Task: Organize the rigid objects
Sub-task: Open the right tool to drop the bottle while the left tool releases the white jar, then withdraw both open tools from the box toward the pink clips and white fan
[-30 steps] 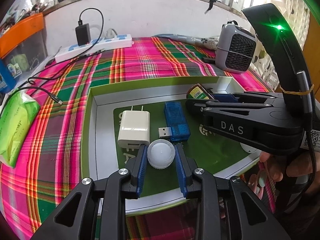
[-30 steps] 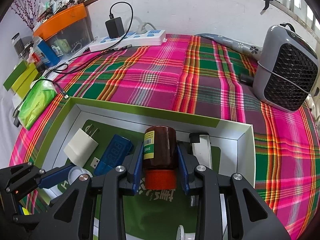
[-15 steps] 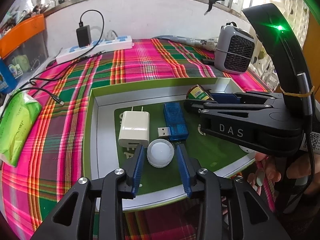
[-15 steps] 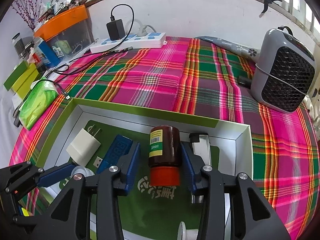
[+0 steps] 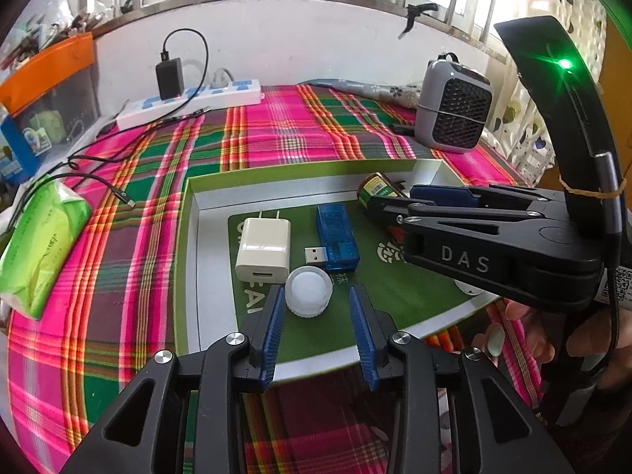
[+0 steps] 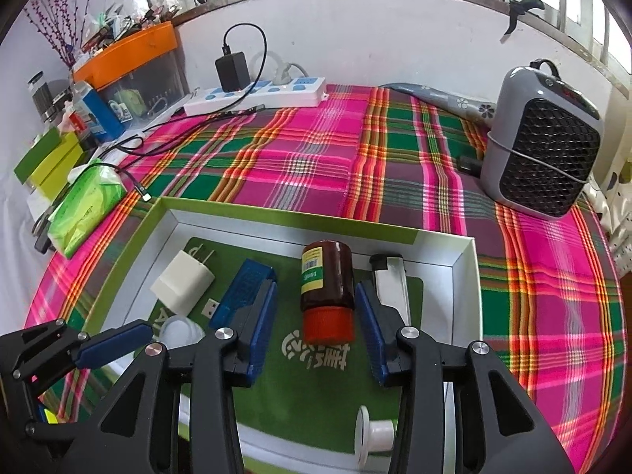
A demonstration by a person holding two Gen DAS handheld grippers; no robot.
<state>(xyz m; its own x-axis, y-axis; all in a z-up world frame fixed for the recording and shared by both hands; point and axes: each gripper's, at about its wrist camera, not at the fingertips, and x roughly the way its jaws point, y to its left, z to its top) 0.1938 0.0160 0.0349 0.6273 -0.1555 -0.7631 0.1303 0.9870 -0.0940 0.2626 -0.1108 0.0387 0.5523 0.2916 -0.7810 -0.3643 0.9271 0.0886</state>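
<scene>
While both tools hover over a shallow green-and-white tray (image 6: pixel 466 276) on a plaid-covered desk (image 6: pixel 308 158), the left hand-held gripper (image 5: pixel 318 316) stands spread around a white cap (image 5: pixel 308 292) at lower centre. The right hand-held gripper (image 6: pixel 314 316) is likewise spread, flanking a brown bottle (image 6: pixel 326 284) lying on its side mid-frame, touching neither pad. A white charger (image 5: pixel 262 251) and blue USB device (image 5: pixel 335 235) lie just beyond the cap.
</scene>
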